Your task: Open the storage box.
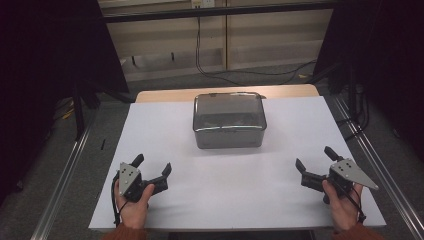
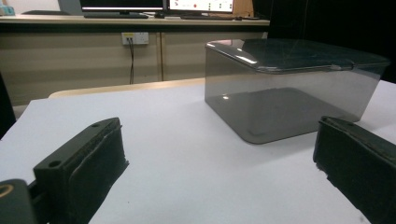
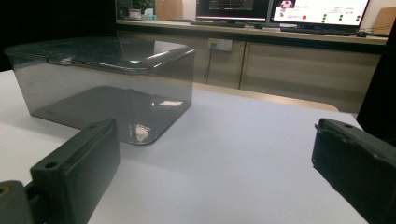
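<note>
Both grippers sit low at the near edge of the table (image 1: 165,132), jaws wide, nothing between them. Left gripper (image 1: 153,167) at near left, right gripper (image 1: 315,161) at near right, each angled inward. The smoked clear box (image 1: 229,120) stands well apart from both, at the far middle of the table, lid (image 2: 299,53) on and looking seated flush.

Risks as I see them:
- Glossy walls, rounded corners: pads may slip if the grab is one-sided.
- Light box on a smooth sheet: an uneven push likely slides or spins it toward the far edge.
- Lid edge is thin; prying from one end could tip the box.
- Contents unclear through the tint.
</note>
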Motion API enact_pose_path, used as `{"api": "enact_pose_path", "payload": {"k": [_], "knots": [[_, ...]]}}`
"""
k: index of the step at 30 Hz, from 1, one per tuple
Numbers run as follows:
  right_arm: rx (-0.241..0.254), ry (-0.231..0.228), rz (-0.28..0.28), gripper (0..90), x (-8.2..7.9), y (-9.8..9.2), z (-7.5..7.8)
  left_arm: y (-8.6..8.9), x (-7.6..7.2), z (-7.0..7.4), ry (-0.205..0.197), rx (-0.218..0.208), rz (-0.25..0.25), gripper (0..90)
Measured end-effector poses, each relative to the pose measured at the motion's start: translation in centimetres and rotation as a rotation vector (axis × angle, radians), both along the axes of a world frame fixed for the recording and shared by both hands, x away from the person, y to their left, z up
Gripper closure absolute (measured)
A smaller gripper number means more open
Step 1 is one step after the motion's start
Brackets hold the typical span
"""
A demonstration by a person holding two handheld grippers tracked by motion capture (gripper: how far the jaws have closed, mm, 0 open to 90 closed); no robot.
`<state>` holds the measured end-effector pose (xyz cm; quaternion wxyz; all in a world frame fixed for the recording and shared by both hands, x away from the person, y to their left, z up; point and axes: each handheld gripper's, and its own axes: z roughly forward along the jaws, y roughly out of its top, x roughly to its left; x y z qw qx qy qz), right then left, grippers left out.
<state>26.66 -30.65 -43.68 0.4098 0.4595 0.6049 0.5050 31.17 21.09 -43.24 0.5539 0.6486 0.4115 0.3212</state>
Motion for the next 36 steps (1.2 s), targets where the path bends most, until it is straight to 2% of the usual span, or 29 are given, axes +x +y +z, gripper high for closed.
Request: {"api": "enact_pose_path", "payload": {"k": [3,7,12,21,24,27,29,31,32,36], "knots": [[0.004,0.001,0.010,0.6,0.1,0.0,-0.1,0.0,0.1,0.0,0.004,0.001,0.001,2.0],[0.000,0.001,0.023,0.0,0.1,0.2,-0.1,0.0,0.1,0.0,-0.003,-0.021,-0.011,2.0],[0.010,0.013,0.070,0.0,0.2,0.7,-0.1,-0.1,0.2,0.0,0.000,-0.012,-0.015,2.0],[0.027,0.021,0.088,0.0,0.5,1.1,-0.1,0.0,0.3,-0.2,0.013,-0.003,0.018,2.0],[0.011,0.025,0.102,0.0,0.8,1.4,-0.2,-0.1,0.4,-0.2,0.014,-0.002,0.019,2.0],[0.016,0.034,0.121,0.0,1.0,1.8,-0.3,-0.1,0.5,-0.2,0.022,-0.001,0.007,2.2],[0.004,0.034,0.119,0.0,1.0,2.1,-0.2,0.0,0.4,-0.1,0.028,-0.016,-0.004,3.0],[-0.005,0.045,0.099,0.0,1.1,2.4,0.0,0.0,0.3,-0.2,0.029,-0.015,-0.004,3.0],[-0.002,0.042,0.107,0.0,1.1,2.5,0.1,0.0,0.3,-0.2,0.032,-0.013,-0.010,3.0],[0.006,0.034,0.123,0.0,1.2,2.8,0.3,-0.1,0.2,0.0,0.012,-0.012,-0.008,3.0]]}}
